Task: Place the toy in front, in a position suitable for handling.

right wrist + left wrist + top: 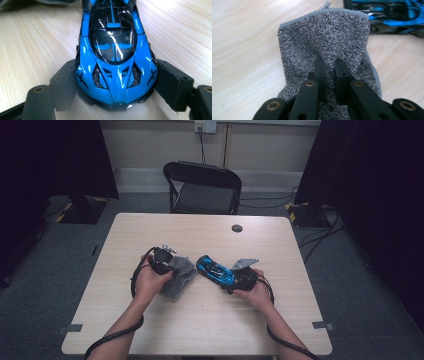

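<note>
Two grippers are held over the middle of the tabletop point(200, 320) in the high view, one in each of the person's hands. The left gripper point(161, 259) is seen left of the frame's centre, and its fingers point(321, 71) are pinched together on a fold of a grey cloth point(179, 276). In the left gripper view the cloth point(324, 37) rises from between the fingers and fills the centre of the frame, its stitched hem running along the upper edge. Part of a blue toy car point(387, 15) is seen at the upper right of that frame, near the cloth; whether the two touch cannot be told.

The right gripper point(235, 281) is seen right of centre in the high view, with the blue toy car point(215, 270) lying just to its upper left and the cloth close beside the car's far end. In the right gripper view the car point(115, 62) fills the centre of the frame, pointing away, and the fingers point(172, 85) are clamped against its two sides near the lower end. The car's underside appears to rest on the tabletop point(32, 45).

A black folding chair point(202, 187) is seen beyond the tabletop at the upper centre, and a small dark round disc point(237, 228) lies near the far edge.
</note>
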Available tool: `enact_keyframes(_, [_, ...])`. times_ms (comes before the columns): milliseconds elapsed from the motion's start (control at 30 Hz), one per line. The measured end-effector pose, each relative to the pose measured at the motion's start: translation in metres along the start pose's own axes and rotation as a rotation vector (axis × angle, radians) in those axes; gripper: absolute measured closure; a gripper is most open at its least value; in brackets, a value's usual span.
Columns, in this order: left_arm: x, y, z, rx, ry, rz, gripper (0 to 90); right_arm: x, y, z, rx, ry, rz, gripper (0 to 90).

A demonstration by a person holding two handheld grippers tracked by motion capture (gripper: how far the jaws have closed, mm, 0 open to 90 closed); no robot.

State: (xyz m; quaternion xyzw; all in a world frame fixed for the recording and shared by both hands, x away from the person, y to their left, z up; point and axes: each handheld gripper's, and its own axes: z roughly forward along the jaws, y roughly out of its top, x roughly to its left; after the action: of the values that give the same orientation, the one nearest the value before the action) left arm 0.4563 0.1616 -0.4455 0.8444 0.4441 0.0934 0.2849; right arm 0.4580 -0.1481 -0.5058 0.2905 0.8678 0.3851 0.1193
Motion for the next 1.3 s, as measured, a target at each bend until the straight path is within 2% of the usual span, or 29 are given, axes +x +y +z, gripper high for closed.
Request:
enact_keyframes(300, [-0.017, -0.017, -0.005, 0.018, -0.061, 0.053, 82.5, 0.0, 0.0, 0.0, 0.001, -0.006, 0.009, 23.3])
enact_keyframes(367, [-0.024, -0.022, -0.005, 0.02, -0.084, 0.077, 82.4, 0.001, -0.001, -0.001, 0.001, -0.006, 0.012, 23.3])
enact_keyframes(467, [-0.028, -0.025, -0.004, 0.02, -0.094, 0.083, 82.3, 0.0, -0.001, -0.002, 0.001, -0.007, 0.02, 22.8])
enact_keyframes(600, [-0.034, -0.029, 0.0, 0.019, -0.123, 0.087, 82.2, -0.003, 0.001, -0.007, 0.007, 0.021, 0.052, 22.1])
enact_keyframes(700, [-0.036, -0.03, 0.003, 0.028, -0.13, 0.093, 82.1, -0.005, 0.004, -0.015, -0.01, 0.029, 0.03, 22.8])
enact_keyframes(800, [-0.038, -0.031, 0.004, 0.029, -0.129, 0.092, 82.1, -0.006, 0.008, -0.021, -0.024, 0.02, 0.034, 22.5])
enact_keyframes(1000, [-0.044, -0.03, 0.005, 0.031, -0.139, 0.111, 82.1, -0.007, 0.015, -0.025, -0.067, 0.029, 0.045, 27.2])
enact_keyframes(1033, [-0.046, -0.03, 0.006, 0.028, -0.142, 0.11, 82.1, -0.007, 0.019, -0.025, -0.088, 0.036, 0.043, 35.4])
enact_keyframes(1067, [-0.046, -0.03, 0.006, 0.028, -0.142, 0.11, 82.1, -0.007, 0.019, -0.025, -0.088, 0.036, 0.043, 35.4])
enact_keyframes(1133, [-0.049, -0.029, 0.007, 0.028, -0.153, 0.114, 82.1, -0.004, 0.026, -0.022, -0.077, 0.023, 0.026, 42.6])
enact_keyframes(1200, [-0.053, -0.028, 0.008, 0.026, -0.159, 0.123, 82.1, -0.001, 0.03, -0.02, -0.098, 0.021, 0.017, 43.3])
enact_keyframes(1267, [-0.06, -0.026, 0.009, 0.026, -0.169, 0.141, 82.1, 0.0, 0.033, -0.016, -0.079, 0.008, 0.02, 43.9])
enact_keyframes(1300, [-0.062, -0.026, 0.009, 0.024, -0.172, 0.144, 82.1, 0.001, 0.034, -0.014, -0.087, 0.01, 0.021, 44.8])
